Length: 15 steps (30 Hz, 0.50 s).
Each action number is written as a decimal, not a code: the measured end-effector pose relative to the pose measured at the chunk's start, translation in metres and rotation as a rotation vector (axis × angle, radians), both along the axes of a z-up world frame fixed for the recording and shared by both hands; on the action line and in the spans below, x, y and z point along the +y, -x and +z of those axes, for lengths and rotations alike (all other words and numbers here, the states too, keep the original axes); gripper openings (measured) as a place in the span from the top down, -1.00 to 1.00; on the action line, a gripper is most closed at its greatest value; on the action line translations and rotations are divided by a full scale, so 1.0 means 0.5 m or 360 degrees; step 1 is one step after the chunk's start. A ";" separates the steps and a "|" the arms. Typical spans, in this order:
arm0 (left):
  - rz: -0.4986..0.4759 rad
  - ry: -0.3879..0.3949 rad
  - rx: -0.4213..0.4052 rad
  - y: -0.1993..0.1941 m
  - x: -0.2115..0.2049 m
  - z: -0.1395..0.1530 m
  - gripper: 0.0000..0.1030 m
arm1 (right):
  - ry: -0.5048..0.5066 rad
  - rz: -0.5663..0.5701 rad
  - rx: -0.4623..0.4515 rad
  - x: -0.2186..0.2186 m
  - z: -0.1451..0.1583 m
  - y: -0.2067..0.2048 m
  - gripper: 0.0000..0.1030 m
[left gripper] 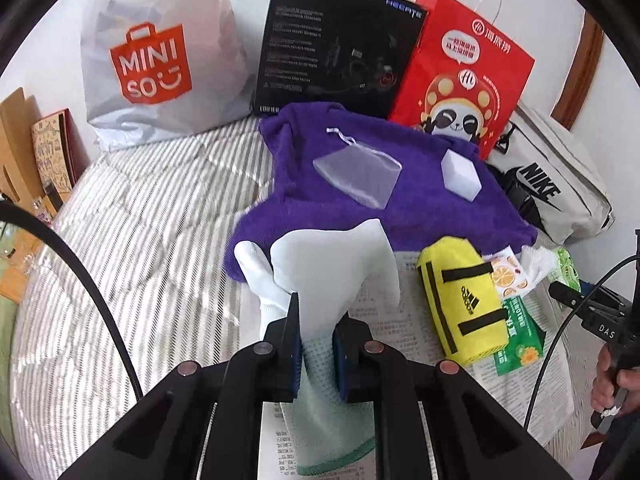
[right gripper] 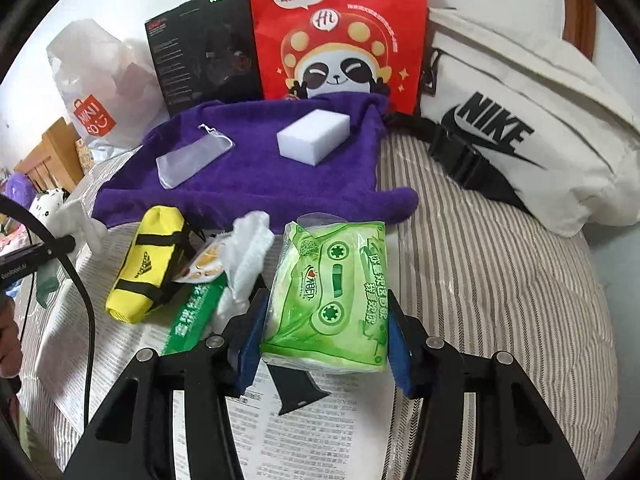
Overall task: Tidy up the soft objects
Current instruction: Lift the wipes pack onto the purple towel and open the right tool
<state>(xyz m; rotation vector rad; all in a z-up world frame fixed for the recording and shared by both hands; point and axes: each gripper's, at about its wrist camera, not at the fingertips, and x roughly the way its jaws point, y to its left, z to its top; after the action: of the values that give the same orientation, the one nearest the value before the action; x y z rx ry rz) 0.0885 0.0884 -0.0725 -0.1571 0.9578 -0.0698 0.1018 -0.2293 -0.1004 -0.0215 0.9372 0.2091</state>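
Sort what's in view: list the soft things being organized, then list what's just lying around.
Job:
white glove, in left tongs
green tissue pack, in right tongs
purple towel
white sponge
mesh pouch

Lying about:
Miniso bag
black box
red bag
Nike bag

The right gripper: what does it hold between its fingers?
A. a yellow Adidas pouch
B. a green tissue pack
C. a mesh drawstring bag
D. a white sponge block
B: the right gripper has its blue pads on both sides of the green tissue pack; the sponge and mesh bag lie on the purple towel.
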 end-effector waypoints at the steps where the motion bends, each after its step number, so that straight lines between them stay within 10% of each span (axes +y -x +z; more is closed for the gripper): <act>1: -0.0004 0.0003 -0.0006 -0.002 0.002 0.007 0.75 | -0.0001 0.0003 -0.0005 0.003 0.003 0.000 -0.03; 15: -0.0019 0.0111 -0.0027 -0.080 0.009 0.047 0.75 | 0.0025 0.0094 -0.0081 0.048 0.064 -0.093 -0.03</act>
<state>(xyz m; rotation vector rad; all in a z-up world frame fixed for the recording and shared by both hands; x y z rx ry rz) 0.1287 0.0930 -0.0489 -0.2148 0.9397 -0.1153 0.1485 -0.2053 -0.0682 -0.0686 0.8881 0.2550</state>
